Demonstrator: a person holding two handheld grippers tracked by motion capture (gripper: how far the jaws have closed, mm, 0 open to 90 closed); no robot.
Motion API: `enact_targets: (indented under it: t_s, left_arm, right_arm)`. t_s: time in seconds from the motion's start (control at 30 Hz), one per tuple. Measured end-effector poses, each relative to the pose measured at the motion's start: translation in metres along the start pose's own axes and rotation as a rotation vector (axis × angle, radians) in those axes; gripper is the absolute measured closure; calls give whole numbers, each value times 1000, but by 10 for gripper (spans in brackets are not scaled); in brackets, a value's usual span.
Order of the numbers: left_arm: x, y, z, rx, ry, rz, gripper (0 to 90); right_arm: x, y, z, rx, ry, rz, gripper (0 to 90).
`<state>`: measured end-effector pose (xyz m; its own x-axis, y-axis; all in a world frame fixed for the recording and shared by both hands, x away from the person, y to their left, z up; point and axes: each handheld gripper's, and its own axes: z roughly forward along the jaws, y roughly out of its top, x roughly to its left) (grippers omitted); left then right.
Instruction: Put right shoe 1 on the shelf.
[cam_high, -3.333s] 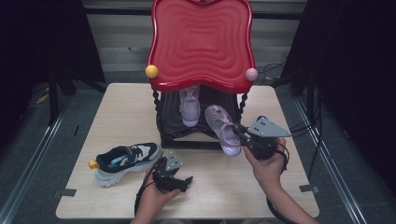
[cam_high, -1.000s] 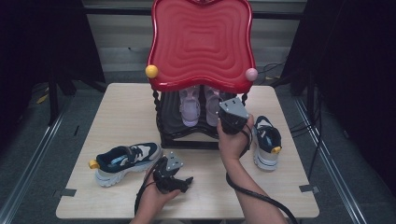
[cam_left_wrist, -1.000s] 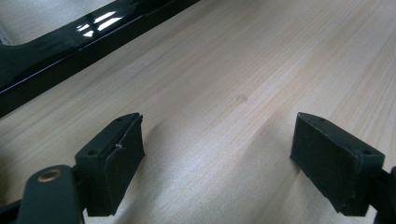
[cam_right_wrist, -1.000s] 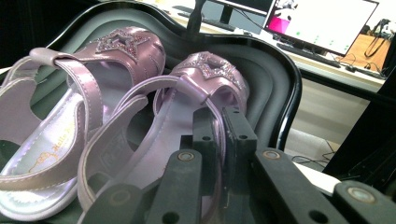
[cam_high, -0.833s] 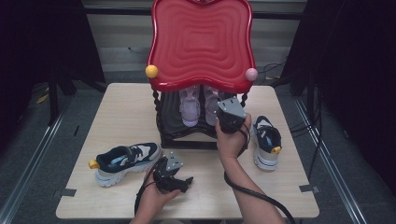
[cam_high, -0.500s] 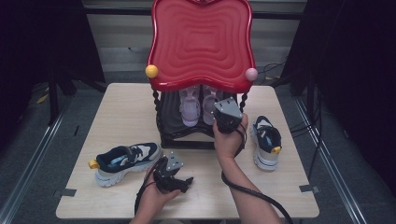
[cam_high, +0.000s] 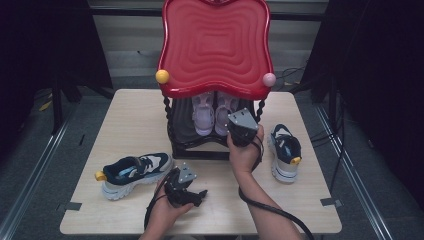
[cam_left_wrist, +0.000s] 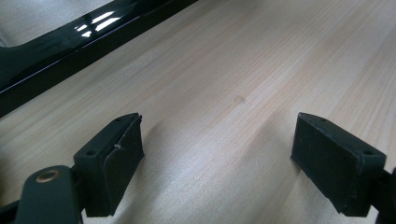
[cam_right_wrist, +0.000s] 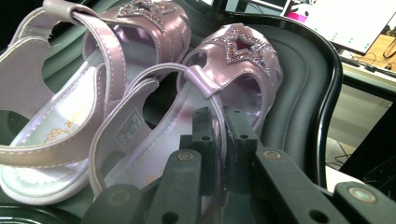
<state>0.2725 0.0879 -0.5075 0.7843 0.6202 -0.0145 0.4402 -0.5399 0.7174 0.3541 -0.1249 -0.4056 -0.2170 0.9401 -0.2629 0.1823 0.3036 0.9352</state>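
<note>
Right gripper (cam_high: 234, 131) at the black lower shelf (cam_right_wrist: 308, 70) of the red-topped rack (cam_high: 216, 45), its fingers (cam_right_wrist: 201, 135) clamped on the side edge of the right-hand pink sandal (cam_right_wrist: 224, 84), which sits on the shelf just beside its mate (cam_right_wrist: 93, 70); looks like the placing step, pair nearly lined up. Next move probably: let go and back out without dragging the sandal. Left gripper (cam_high: 197, 192) rests low over the bare table (cam_left_wrist: 233, 70), fingers (cam_left_wrist: 112, 158) wide apart, nothing between them. One sneaker (cam_high: 132, 172) lies left of the rack, another sneaker (cam_high: 284, 152) to its right, likely next. From the high view the red top hides most of the sandals; can't tell if the heel is fully seated
</note>
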Motion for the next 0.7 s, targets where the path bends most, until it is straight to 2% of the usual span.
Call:
enact_targets:
  t_s: [0.4, 0.57, 0.7]
  left_arm:
    - [0, 0, 0, 1, -3, -5, 158]
    - [-1, 0, 1, -8, -6, -7, 157]
    - [-1, 0, 1, -6, -6, -7, 158]
  right_arm:
    - [-2, -1, -3, 14, 40, -40, 836]
    - [-3, 0, -4, 19, 44, -52, 764]
    - [-6, 2, -7, 3, 49, -55, 685]
